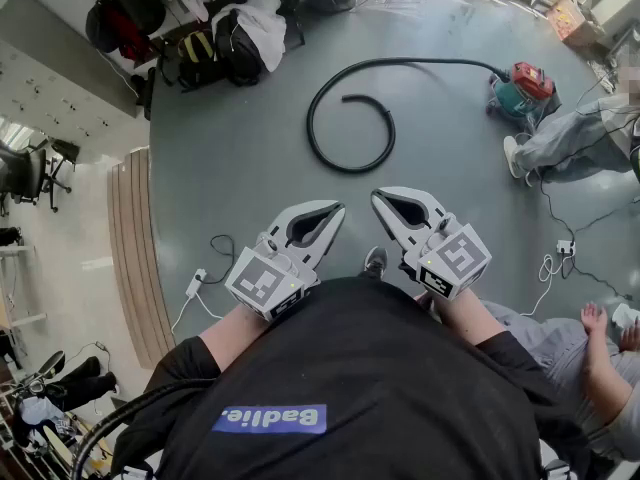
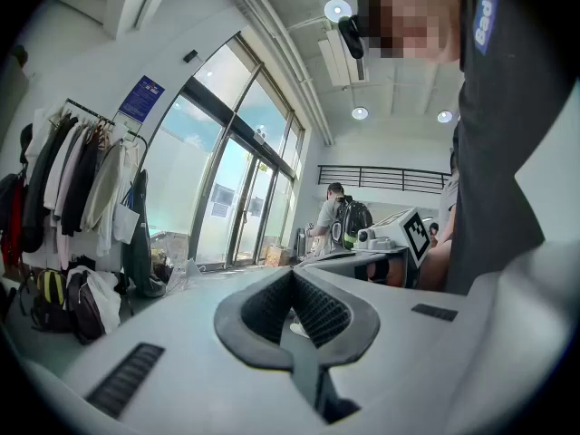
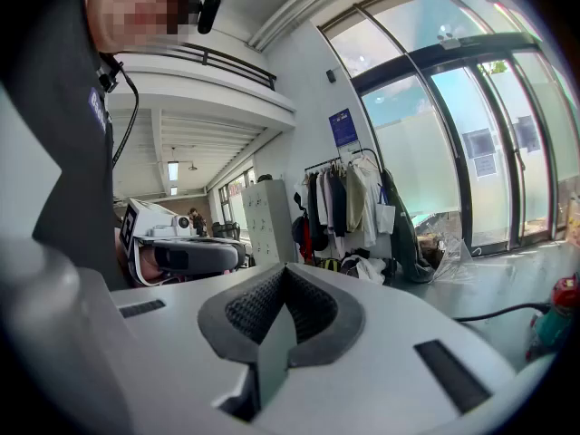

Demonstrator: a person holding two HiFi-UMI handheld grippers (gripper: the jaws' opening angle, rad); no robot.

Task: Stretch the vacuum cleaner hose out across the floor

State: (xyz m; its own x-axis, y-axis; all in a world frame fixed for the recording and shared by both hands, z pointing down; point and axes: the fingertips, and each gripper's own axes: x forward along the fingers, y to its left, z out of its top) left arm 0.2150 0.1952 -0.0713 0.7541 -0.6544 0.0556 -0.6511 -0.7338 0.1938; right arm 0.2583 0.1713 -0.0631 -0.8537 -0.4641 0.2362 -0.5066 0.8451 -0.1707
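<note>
A black vacuum hose [image 1: 345, 118] lies coiled in a spiral on the grey floor, its far end running to a red and teal vacuum cleaner [image 1: 520, 90] at the upper right. A stretch of the hose [image 3: 494, 314] and the cleaner [image 3: 555, 315] also show at the right edge of the right gripper view. My left gripper [image 1: 335, 210] and right gripper [image 1: 380, 200] are held close to my chest, well short of the coil. Both are shut with nothing between the jaws.
Bags and clothes [image 1: 225, 38] are piled at the back left near a coat rack [image 2: 72, 179]. A person sits beside the vacuum cleaner [image 1: 575, 138], another at the lower right [image 1: 600, 358]. White cables and plugs [image 1: 195, 286] lie on the floor.
</note>
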